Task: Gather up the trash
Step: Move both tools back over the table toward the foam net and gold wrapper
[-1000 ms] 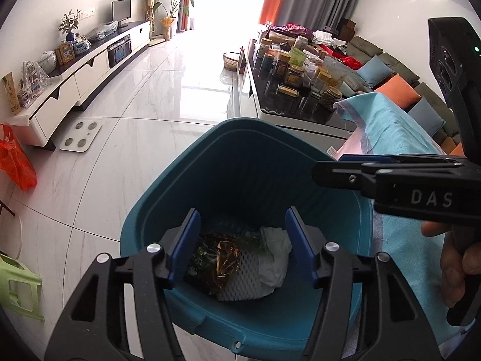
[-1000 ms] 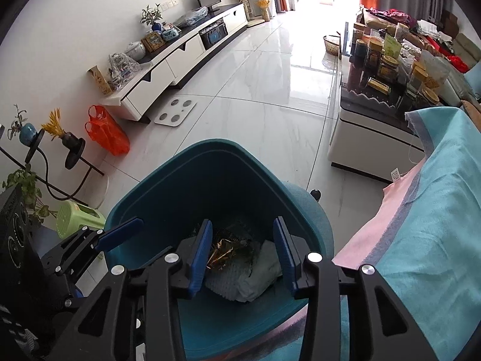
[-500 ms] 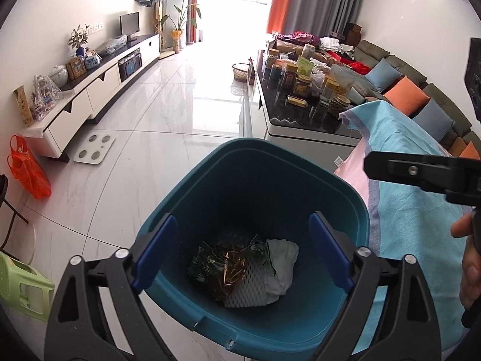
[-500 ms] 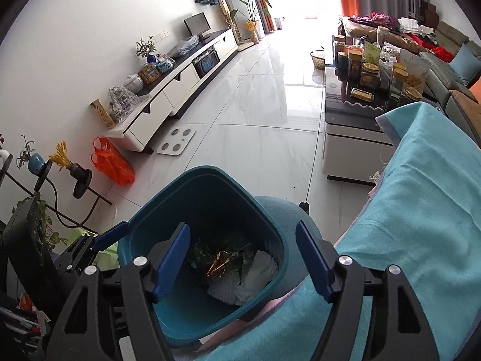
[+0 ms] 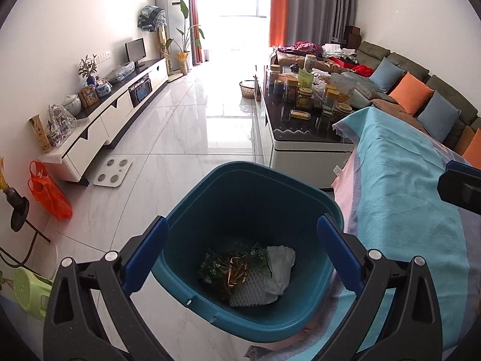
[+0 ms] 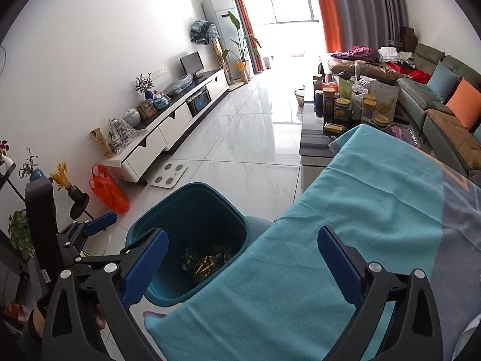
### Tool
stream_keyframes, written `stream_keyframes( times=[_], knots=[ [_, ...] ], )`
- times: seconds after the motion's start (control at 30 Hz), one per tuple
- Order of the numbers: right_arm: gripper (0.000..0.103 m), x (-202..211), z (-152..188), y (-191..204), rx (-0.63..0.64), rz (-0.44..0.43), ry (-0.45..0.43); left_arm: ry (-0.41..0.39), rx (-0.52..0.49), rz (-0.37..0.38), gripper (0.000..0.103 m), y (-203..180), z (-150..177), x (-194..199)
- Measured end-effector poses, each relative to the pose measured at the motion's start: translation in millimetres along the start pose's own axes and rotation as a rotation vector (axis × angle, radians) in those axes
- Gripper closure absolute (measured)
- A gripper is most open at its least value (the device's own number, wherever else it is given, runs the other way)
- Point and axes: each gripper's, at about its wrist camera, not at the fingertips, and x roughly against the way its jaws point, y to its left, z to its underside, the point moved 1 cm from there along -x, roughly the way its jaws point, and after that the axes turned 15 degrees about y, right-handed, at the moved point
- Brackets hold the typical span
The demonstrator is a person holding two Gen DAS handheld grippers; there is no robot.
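A teal trash bin (image 5: pixel 240 168) stands on the tiled floor beside a cloth-covered surface. At its bottom lie a shiny foil wrapper (image 5: pixel 228 273), a white foam net (image 5: pixel 249 291) and a crumpled white tissue (image 5: pixel 281 267). My left gripper (image 5: pixel 242 231) hangs above the bin's mouth, its jaws opening wide with nothing between them. My right gripper (image 6: pixel 243 239) is over the edge of the teal cloth (image 6: pixel 360 210), to the right of the bin (image 6: pixel 186 192). Its jaws are also opening and hold nothing. The cloth hides part of the bin in the right wrist view.
A low coffee table (image 5: pixel 300 144) crowded with jars stands beyond the bin. A white TV cabinet (image 5: pixel 105 120) runs along the left wall, with a scale (image 5: pixel 112 171) and an orange bag (image 5: pixel 48 198) near it. A green stool (image 5: pixel 30 288) is at the left; a sofa (image 5: pixel 421 96) is at the right.
Both grippers have opened from half shut to wide and risen away from the bin. The right one has shifted rightward over the teal cloth. The trash lies in the bin as before.
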Motion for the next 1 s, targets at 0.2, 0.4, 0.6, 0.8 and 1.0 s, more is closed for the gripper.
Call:
stream_keyframes(
  times=[0.2, 0.4, 0.6, 0.8, 1.0],
  knots=[
    [0.007, 43.4, 34.6, -11.2, -0.006, 0.037, -0.091, -0.051, -0.055, 0.016, 0.006, -35.6, 9.2, 36.3],
    [0.007, 91.8, 71.3, -33.0, -0.056, 0.060, -0.188, -0.111, -0.116, 0.072, 0.006, -78.3, 23.1, 78.4],
    [0.007, 131.6, 113.2, -41.7, -0.090, 0.132, -0.275, -0.187, -0.187, 0.160, 0.006, -121.8, 47.1, 125.6],
    [0.007, 164.5, 152.2, -47.7, -0.130, 0.221, -0.355, -0.250, -0.209, 0.268, 0.006, -148.3, 70.3, 166.8],
    [0.007, 187.4, 185.5, -56.9, -0.184, 0.327, -0.434, -0.294, -0.233, 0.341, 0.006, -170.9, 90.6, 195.0]
  ],
)
